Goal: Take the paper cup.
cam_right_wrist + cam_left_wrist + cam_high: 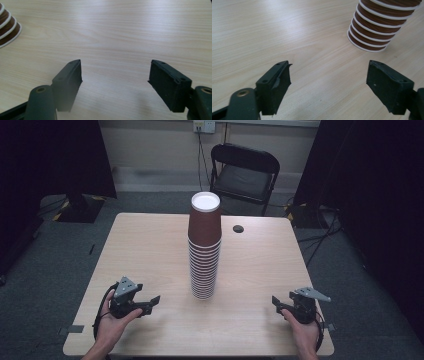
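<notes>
a square tabletop of pale wood grain (150, 250) is taking up the middle of the high view, sitting on grey carpet. behind its far edge a black folding chair (243, 175) is standing against the wall.

a tall stack of brown paper cups with white rims (204, 247), nested mouth-down, is standing upright near the centre of the table, roughly midway between the two grippers and well apart from both. the topmost cup is showing its white base. in the left gripper view the lower rings of the stack (377, 30) are rising at the upper right, and in the right gripper view a few rims (7, 27) are peeking in at the upper left edge.

the black left gripper (150, 302) is resting low over the near left part of the table in the person's left hand (112, 325), pointing toward the stack. its jaws are standing apart with bare wood between them, gripping nothing.

the black right gripper (276, 301) is sitting at the near right in the person's right hand (302, 332), also aimed inward. its jaws are spread wide, with only tabletop between them.

a small dark round hole (238, 228) is lying on the table just right of the stack's top.
</notes>
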The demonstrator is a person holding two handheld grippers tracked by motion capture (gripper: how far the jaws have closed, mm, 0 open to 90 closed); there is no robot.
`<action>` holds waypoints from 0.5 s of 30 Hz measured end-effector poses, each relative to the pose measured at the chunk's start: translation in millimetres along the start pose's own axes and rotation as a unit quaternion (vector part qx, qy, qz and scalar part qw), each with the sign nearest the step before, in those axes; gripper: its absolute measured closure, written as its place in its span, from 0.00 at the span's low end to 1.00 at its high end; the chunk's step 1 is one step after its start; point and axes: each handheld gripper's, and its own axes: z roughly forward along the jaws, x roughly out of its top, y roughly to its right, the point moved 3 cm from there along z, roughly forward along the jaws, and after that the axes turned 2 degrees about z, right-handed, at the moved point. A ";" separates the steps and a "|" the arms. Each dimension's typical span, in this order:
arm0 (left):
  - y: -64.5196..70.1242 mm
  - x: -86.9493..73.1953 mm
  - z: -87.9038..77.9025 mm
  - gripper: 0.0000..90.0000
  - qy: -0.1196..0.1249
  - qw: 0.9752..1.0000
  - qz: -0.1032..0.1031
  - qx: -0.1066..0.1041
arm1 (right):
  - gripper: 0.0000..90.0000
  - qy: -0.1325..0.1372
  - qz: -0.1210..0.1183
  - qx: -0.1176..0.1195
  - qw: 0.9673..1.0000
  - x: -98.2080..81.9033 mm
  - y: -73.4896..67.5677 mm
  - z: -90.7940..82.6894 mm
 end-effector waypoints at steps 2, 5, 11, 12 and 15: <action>0.3 0.5 -0.2 0.21 0.002 1.000 -0.001 -0.001 | 0.30 -0.003 0.003 0.003 1.000 0.4 -1.9 -0.5; 1.4 4.2 -1.2 0.20 0.014 1.000 -0.001 -0.007 | 0.30 -0.005 0.003 0.013 1.000 3.0 -7.4 -1.1; 8.6 14.4 -6.0 0.18 0.021 0.999 -0.004 -0.032 | 0.32 -0.017 0.003 0.050 0.999 1.4 -17.9 3.7; 14.5 18.3 -7.2 0.19 0.025 0.999 0.000 -0.046 | 0.32 -0.016 -0.002 0.053 0.998 1.6 -20.3 2.5; 19.6 22.4 -7.0 0.20 0.030 0.998 0.004 -0.063 | 0.32 -0.009 -0.001 0.055 0.998 2.8 -21.0 -0.6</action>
